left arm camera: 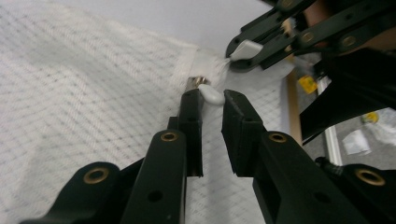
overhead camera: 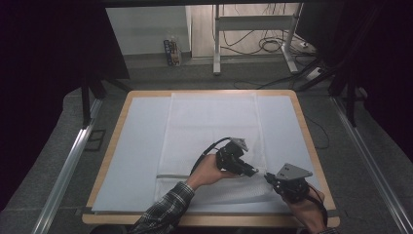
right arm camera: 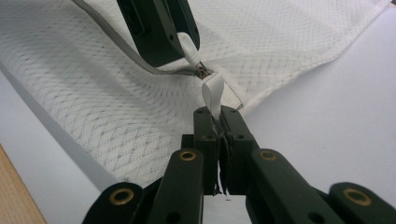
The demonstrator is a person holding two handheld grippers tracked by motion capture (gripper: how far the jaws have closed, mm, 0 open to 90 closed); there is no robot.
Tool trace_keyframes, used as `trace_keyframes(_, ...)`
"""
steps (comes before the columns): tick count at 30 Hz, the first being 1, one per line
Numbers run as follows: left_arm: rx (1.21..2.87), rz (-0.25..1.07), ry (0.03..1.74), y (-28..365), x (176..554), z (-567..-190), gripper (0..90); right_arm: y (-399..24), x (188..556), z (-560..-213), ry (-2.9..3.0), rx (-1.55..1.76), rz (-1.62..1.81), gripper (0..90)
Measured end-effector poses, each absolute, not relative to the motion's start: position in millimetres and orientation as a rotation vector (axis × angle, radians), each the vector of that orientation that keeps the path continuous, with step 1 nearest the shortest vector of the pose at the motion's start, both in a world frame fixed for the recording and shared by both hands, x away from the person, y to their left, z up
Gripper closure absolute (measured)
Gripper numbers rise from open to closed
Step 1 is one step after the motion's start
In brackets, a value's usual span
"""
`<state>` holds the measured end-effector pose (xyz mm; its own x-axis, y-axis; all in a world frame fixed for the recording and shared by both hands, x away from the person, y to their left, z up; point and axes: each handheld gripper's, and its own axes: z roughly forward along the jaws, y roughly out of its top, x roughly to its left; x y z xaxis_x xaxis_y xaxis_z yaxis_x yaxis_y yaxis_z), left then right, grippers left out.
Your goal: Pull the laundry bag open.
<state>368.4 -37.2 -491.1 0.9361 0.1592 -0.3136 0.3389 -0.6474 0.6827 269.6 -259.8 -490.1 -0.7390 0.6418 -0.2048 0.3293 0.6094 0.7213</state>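
A white mesh bag (overhead camera: 214, 126) lies flat on the table, with a grey zipper (overhead camera: 173, 176) running along its near end. My left gripper (overhead camera: 254, 171) reaches in from the left, and its jaws hold the white zipper pull (left arm camera: 211, 96) at the metal slider (right arm camera: 203, 70). My right gripper (overhead camera: 267, 176) faces it from the right, tip almost to tip. Its jaws are shut on a white end tab (right arm camera: 212, 91) at the bag's corner. In the right gripper view the left gripper (right arm camera: 187, 44) sits just beyond that tab.
A pale sheet (overhead camera: 141, 146) covers the wooden table (overhead camera: 117, 131), whose near edge lies close under my hands. Metal rails (overhead camera: 68, 165) run along both sides. Desk legs, cables and a small carton (overhead camera: 171, 51) stand on the floor beyond.
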Motion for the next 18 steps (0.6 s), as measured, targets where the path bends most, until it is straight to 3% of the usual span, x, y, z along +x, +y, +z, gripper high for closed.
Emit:
trace_keyframes(2,2.289,-0.239,0.386,-37.1,368.9,-491.9,76.8,-259.5,269.3,-490.0,2.387,0.765,0.941,85.8)
trace_keyframes(15,2.282,-0.308,0.408,-39.0,369.2,-494.6,78.6,-258.9,269.1,-490.5,2.388,0.759,0.93,85.5)
trace_keyframes(18,2.242,-0.381,0.419,-36.1,370.8,-492.0,77.3,-259.2,269.6,-491.0,2.39,0.762,0.921,85.4)
